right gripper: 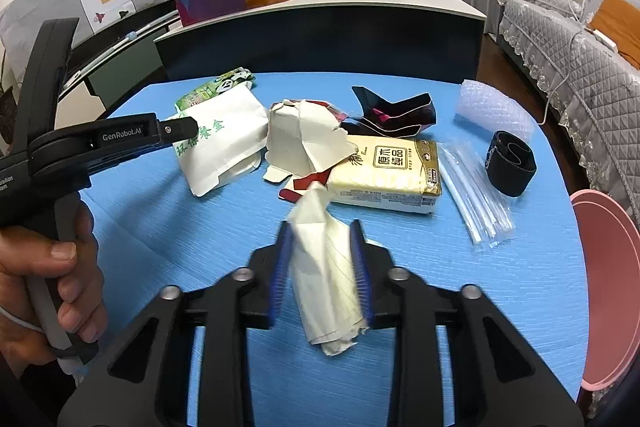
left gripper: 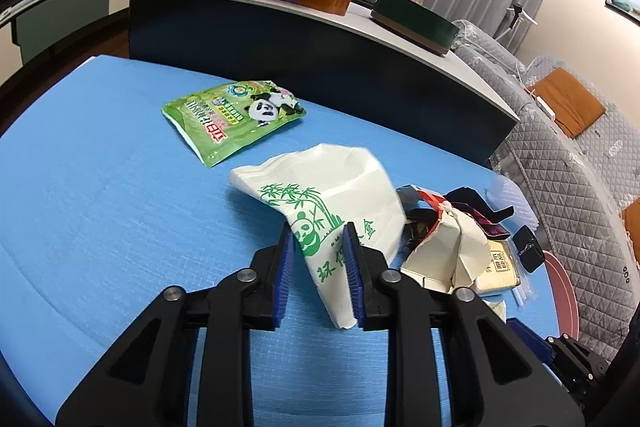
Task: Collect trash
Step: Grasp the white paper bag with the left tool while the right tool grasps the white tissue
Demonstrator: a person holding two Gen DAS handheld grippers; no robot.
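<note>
A white paper bag [left gripper: 340, 183] with a green panda print lies on the blue table [left gripper: 100, 207]. My left gripper [left gripper: 319, 239] is shut on its near end, both blue pads against the paper. In the right wrist view the bag [right gripper: 228, 135] shows with the left gripper [right gripper: 188, 126] reaching onto it from the left. My right gripper [right gripper: 322, 239] is shut on a crumpled white paper [right gripper: 324, 267], which runs lengthwise between its pads. Loose trash lies behind: a torn white carton [right gripper: 304, 139], a dark wrapper [right gripper: 396, 111] and a green panda packet [left gripper: 236, 115].
A yellow tissue pack [right gripper: 388, 167], bagged clear straws [right gripper: 472, 195], a black band [right gripper: 510, 163] and bubble wrap [right gripper: 492, 107] lie to the right. A pink basin [right gripper: 608, 283] sits past the table's right edge. A hand [right gripper: 60, 267] holds the left gripper's handle.
</note>
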